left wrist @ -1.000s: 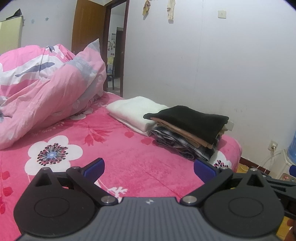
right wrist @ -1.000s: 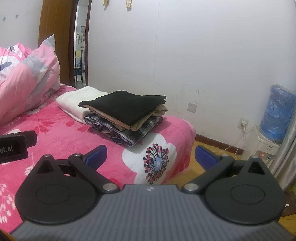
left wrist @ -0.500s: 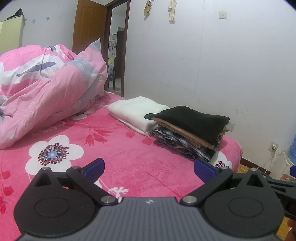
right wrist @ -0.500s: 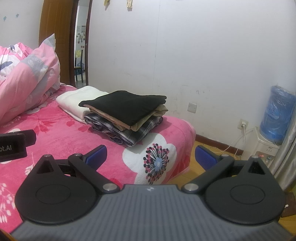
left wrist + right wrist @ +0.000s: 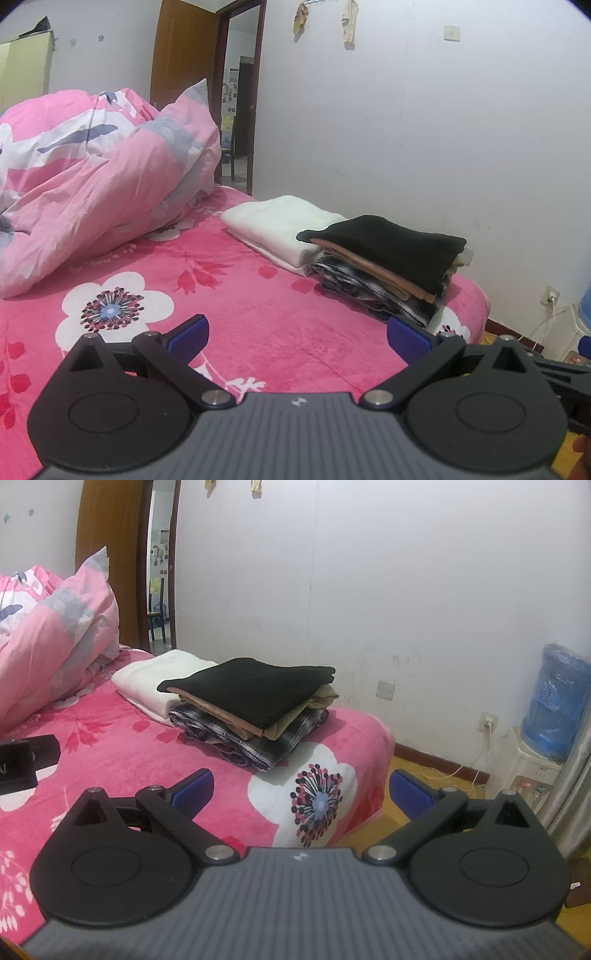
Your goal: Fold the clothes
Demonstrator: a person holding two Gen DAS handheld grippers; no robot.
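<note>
Clothes point(image 5: 251, 705) lay folded, stacked near bed point(image 5: 258, 325) corner, ahead of both grippers; right gripper point(image 5: 300, 794) nearer, left gripper point(image 5: 297, 334) farther; both wide, empty. Towel point(image 5: 280, 221) touched stack's far side.

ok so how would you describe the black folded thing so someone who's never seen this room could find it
Start at the bed with the pink floral blanket and go to its corner by the white wall. A stack of folded clothes sits there beside a folded white towel. The black garment is the top layer, above tan and plaid pieces.
</note>
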